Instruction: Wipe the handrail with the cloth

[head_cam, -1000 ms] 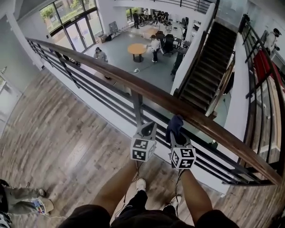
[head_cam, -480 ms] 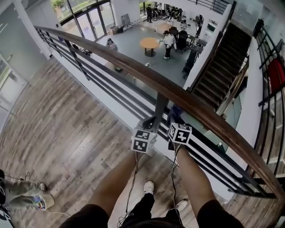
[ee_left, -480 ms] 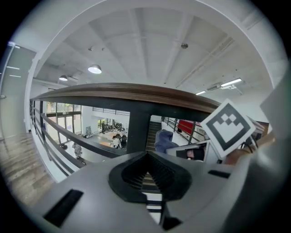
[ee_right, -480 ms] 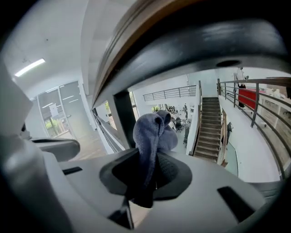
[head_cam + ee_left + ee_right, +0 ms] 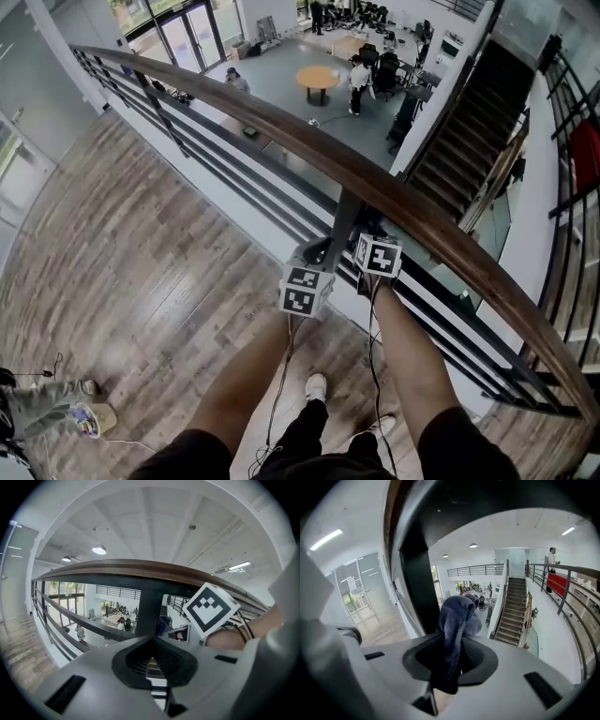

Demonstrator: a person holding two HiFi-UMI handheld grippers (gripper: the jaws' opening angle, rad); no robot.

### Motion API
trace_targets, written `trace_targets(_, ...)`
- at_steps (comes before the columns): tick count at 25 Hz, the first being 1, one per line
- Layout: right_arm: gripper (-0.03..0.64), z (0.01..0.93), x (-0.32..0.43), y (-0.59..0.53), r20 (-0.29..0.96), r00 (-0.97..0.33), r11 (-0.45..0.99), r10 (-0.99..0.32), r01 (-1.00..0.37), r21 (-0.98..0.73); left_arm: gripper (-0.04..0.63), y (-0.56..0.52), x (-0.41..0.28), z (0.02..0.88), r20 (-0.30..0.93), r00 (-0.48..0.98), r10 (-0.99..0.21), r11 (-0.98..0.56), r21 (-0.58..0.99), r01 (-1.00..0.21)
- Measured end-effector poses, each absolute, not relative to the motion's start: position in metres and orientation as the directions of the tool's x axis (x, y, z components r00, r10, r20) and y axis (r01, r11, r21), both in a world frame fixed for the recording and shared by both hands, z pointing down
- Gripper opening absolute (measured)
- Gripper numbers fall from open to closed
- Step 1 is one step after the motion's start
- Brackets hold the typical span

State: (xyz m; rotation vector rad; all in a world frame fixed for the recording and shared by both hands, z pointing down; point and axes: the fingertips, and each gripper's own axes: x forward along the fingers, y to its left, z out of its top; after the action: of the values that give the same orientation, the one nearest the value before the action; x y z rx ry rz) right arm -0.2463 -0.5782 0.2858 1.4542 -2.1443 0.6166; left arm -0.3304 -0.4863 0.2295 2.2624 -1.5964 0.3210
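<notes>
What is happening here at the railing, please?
A person stands at a wooden handrail above a hall, with a hand-held gripper in each hand. The right hand-held gripper is shut on a dark blue cloth, held just under the handrail beside the black post. The left hand-held gripper is shut and empty, next to it. Whether the cloth touches the handrail cannot be told.

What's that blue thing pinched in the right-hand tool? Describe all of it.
The cloth is a dark blue, soft-looking rag bunched into thick folds. The right gripper is shut on its lower part, and the free end stands up from the jaws as a rounded lump. It sits below the handrail, beside a dark post; contact with either cannot be told.
</notes>
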Motion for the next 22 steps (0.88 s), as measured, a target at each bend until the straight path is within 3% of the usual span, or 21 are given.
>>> trace_targets(10, 0.080, 0.284, -0.221, -0.569, 0.632, -0.307, 0.363, -0.712, -0.931, -0.044, 0.003, -0.480, -0.300, 0.229, 0.389, 0.378, -0.840, -0.335, 0.175, -0.926)
trace_targets(22, 0.080, 0.284, -0.122, -0.529, 0.637, -0.211, 0.290, -0.741, -0.957, 0.020, 0.003, -0.456, -0.227, 0.227, 0.399, 0.420, -0.815, -0.371, 0.196, -0.908)
